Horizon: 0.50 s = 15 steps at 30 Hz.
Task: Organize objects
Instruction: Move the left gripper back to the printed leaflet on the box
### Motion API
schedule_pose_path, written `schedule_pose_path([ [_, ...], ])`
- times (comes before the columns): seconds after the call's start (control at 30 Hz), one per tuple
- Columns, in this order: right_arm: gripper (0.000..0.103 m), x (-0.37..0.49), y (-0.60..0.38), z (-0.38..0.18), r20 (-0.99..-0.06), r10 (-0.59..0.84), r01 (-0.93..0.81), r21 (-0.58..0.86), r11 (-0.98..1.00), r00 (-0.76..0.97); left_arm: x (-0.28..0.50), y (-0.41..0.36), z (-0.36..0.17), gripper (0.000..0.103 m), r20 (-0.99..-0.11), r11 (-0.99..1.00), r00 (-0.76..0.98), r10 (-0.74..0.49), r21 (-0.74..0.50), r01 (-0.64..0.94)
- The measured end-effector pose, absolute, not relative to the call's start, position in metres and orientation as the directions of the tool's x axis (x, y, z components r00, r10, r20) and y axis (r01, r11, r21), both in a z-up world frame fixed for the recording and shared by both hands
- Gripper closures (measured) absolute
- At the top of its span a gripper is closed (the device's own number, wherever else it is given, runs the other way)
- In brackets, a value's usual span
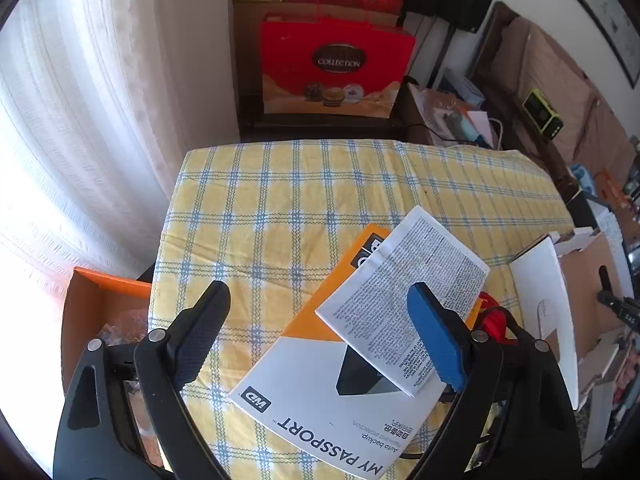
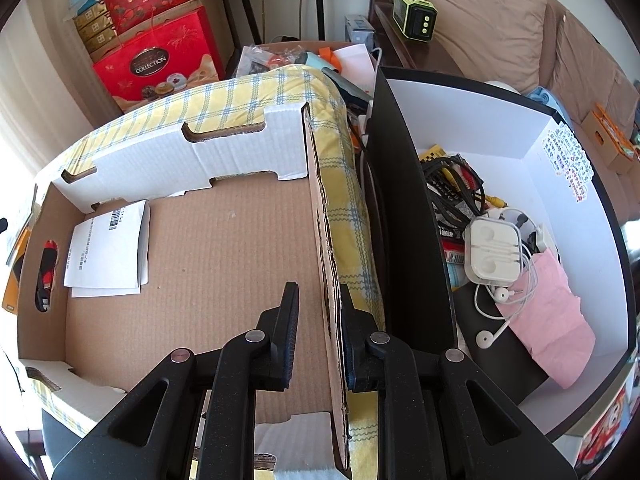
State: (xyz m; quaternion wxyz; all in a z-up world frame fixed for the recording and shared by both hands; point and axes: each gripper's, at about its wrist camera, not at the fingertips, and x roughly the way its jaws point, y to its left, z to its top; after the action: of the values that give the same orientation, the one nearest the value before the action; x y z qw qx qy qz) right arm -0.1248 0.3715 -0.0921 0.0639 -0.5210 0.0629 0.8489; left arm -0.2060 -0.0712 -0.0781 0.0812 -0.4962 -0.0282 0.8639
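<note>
The cardboard tray (image 2: 224, 264) wall is straddled by the right claw (image 2: 320, 344); the left claw (image 1: 320, 344) is spread above the WD box (image 1: 320, 384).

Two hand-held tools, one spread, one closed to a narrow gap.

Left tool (image 1: 316, 336): black frame, jaws spread wide, one finger with a dark ribbed pad, the other with a blue pad (image 1: 436, 344); nothing between them, angled downward. Right tool (image 2: 318, 336): black frame, jaws drawn near together, straddling a thin upright cardboard wall (image 2: 326, 264); right finger against it, left finger just beside.
</note>
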Motion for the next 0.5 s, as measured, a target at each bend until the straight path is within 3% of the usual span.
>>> schedule_pose_path([
  [0.37,0.083,-0.126,0.371,-0.093,-0.894,0.046,-0.175,0.037,-0.984,-0.446,-0.195,-0.048,-0.078,0.044,-0.861,-0.974,-0.465,0.206,-0.132,-0.186],
  [0.5,0.081,-0.126,0.372,-0.093,-0.894,0.041,-0.174,0.042,-0.984,-0.446,-0.19,-0.037,-0.081,0.049,-0.865,-0.961,-0.44,0.243,-0.153,-0.23],
])
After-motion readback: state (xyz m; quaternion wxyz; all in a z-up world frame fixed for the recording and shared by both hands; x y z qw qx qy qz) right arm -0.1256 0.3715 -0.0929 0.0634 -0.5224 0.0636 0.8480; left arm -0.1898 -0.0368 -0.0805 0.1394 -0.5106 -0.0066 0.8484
